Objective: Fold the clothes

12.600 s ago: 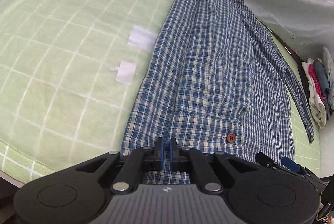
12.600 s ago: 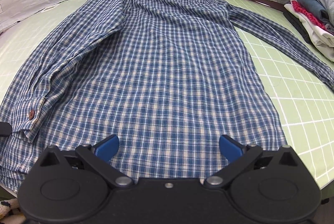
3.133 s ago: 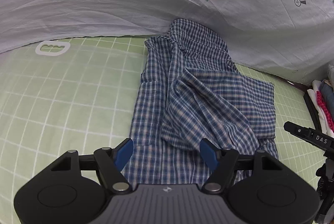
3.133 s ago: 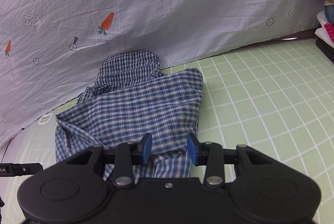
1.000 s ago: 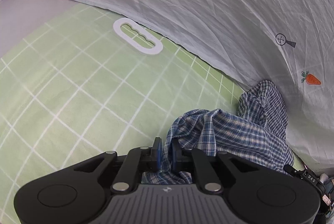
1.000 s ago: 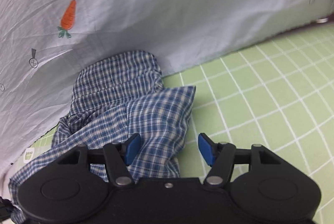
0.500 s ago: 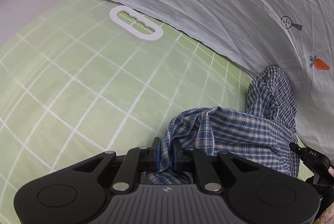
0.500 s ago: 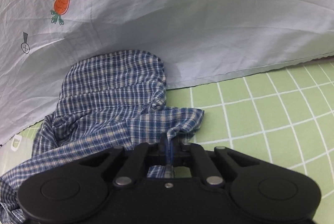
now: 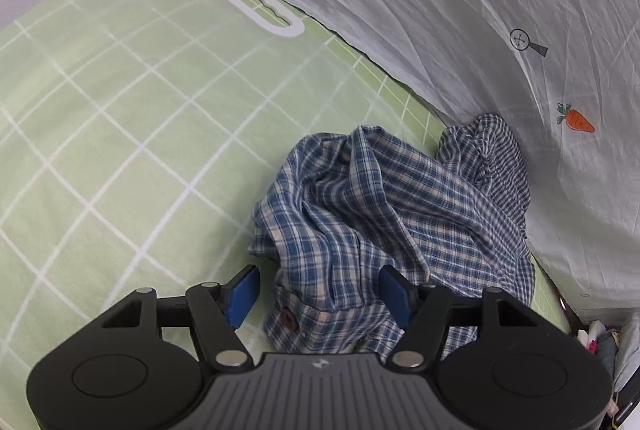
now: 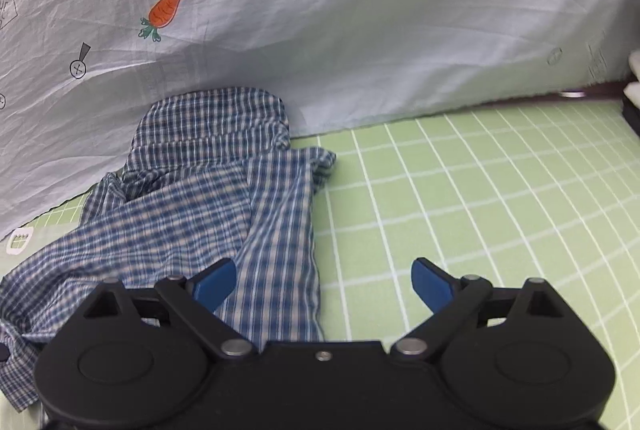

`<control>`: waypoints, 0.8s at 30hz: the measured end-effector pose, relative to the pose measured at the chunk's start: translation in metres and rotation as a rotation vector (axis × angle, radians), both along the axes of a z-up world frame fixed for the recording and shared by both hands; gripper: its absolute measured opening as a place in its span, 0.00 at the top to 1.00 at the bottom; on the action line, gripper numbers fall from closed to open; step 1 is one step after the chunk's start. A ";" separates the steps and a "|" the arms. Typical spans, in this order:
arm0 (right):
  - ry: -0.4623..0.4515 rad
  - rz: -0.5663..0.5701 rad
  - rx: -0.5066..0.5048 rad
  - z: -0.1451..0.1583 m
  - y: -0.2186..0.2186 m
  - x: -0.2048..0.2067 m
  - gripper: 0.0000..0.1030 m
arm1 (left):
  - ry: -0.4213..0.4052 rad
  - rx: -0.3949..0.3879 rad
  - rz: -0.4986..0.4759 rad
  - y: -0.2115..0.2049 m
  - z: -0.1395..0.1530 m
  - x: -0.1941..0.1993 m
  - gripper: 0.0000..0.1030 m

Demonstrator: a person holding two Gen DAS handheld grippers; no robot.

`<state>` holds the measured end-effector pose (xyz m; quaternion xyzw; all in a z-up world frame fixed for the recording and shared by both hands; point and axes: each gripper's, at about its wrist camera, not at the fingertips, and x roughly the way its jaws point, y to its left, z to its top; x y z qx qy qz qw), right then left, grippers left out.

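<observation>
I am holding my left gripper (image 9: pixel 320 290) and right gripper (image 10: pixel 324 280) spread wide, empty, over the rumpled shirt (image 9: pixel 384 222); its loose folds are probably slumping apart.

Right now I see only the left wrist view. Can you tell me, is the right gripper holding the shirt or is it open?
Observer: The right gripper is open; its jaws stand wide apart and hold nothing.
Operator: Where is it relative to the shirt?
Observer: One of its blue fingertips is over the plaid shirt; the other is over the bare green grid mat.
Operator: And how does the shirt's right side look?
Observer: Its right edge runs fairly straight along the mat, with one small bunched corner near the white sheet behind.
Operator: My left gripper is open too, so the shirt is released.
</observation>
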<state>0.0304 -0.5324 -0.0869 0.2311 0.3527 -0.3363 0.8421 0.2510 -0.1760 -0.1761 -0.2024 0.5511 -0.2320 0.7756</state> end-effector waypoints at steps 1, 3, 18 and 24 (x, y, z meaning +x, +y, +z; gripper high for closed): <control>0.005 -0.008 0.017 -0.002 0.004 -0.006 0.08 | 0.003 -0.019 0.000 -0.002 0.000 -0.001 0.42; 0.030 -0.012 0.022 -0.004 0.010 -0.016 0.08 | 0.024 -0.060 -0.005 -0.006 0.000 -0.002 0.91; 0.091 -0.046 0.014 -0.005 0.021 -0.051 0.08 | 0.164 -0.124 -0.391 -0.101 0.003 -0.068 0.84; -0.007 0.029 0.035 0.007 0.033 -0.043 0.09 | 0.212 -0.100 -0.375 -0.095 -0.013 -0.078 0.75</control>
